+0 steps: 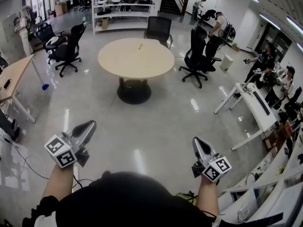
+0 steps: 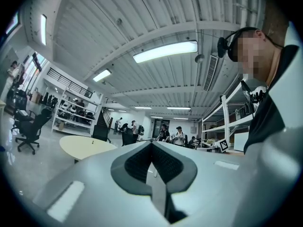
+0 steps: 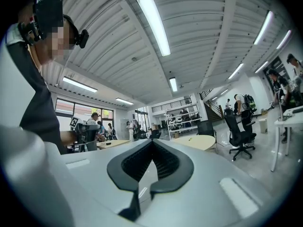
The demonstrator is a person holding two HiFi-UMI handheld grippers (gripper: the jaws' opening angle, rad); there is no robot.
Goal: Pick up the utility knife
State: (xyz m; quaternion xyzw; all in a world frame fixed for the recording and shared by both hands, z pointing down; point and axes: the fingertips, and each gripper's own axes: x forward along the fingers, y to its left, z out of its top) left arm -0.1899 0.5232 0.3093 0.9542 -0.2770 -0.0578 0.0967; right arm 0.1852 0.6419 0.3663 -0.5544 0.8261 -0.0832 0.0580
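Far ahead, on round beige table point(image 1: 142, 63), utility knife point(image 1: 140, 46) lies well apart from both grippers. Left gripper point(image 1: 90, 125) jaws closed, nothing between; right gripper point(image 1: 197, 142) likewise. Glossy floor point(image 1: 142, 126) lies between; black office chairs point(image 1: 201, 56) flank table. Knife small, slim, yellowish; detail unreadable.

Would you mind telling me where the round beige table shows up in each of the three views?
Head view: the round table sits upper centre, on the open floor.
Left gripper view: low left, beside the jaw tips.
Right gripper view: right of centre, just past the jaw tips.
Shared landmark: the white shelving behind it.
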